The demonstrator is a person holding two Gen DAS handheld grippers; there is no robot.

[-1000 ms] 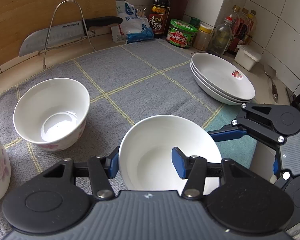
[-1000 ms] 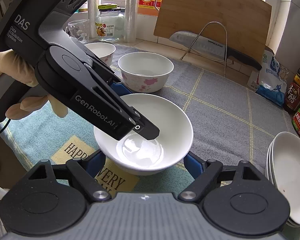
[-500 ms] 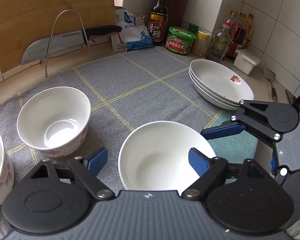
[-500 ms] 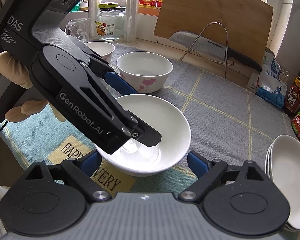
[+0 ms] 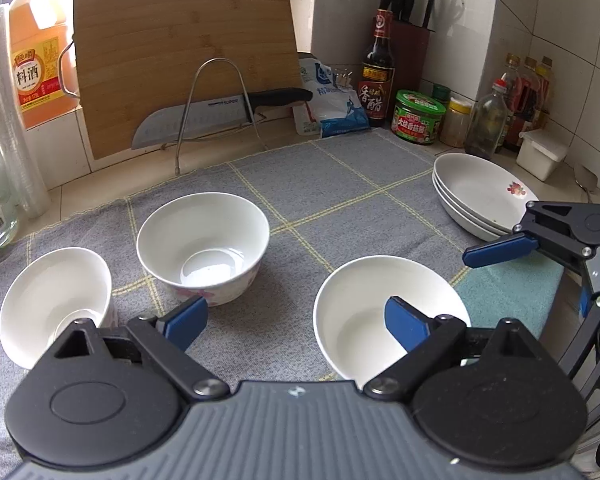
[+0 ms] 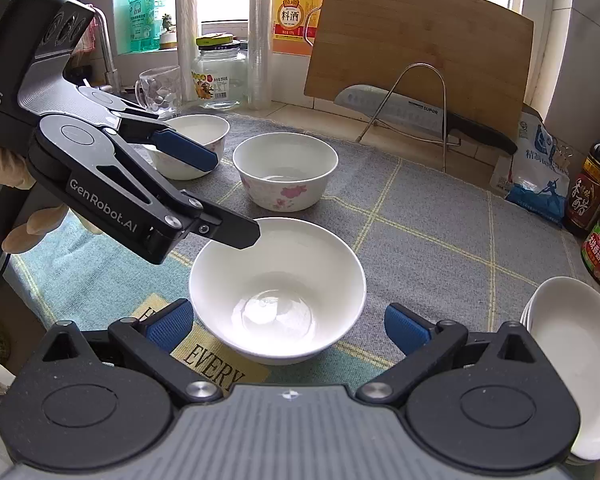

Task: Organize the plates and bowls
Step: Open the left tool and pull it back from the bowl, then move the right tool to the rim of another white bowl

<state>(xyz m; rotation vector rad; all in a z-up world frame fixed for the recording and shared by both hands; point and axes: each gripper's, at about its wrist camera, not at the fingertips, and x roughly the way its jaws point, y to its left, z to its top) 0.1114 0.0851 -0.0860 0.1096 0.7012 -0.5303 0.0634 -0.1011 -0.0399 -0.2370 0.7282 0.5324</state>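
Note:
A plain white bowl (image 6: pixel 276 288) stands on the grey cloth (image 5: pixel 340 184). My right gripper (image 6: pixel 288 326) has its jaws opening on either side of the bowl, with the pads clear of its wall. My left gripper (image 5: pixel 294 322) is opening too. Its right finger (image 5: pixel 404 324) hangs over the bowl's (image 5: pixel 388 320) inside without touching it. Behind stand a flowered bowl (image 5: pixel 202 248) and a second bowl (image 5: pixel 52 308) to its left. Three white plates (image 5: pixel 480 196) are stacked at the right. A gloved hand (image 6: pixel 4 160) holds the left gripper (image 6: pixel 216 192).
A cutting board (image 5: pixel 180 52) and a knife (image 5: pixel 196 120) on a wire rack lean at the back. Sauce bottles and jars (image 5: pixel 418 116) crowd the back right corner. A glass mug (image 6: pixel 158 88) and a jar (image 6: pixel 220 76) stand near the window. The cloth behind the bowls is bare.
The left gripper let go of the plain bowl's rim, opened wide and drew back and up to the left. The right jaws spread away from the bowl's sides.

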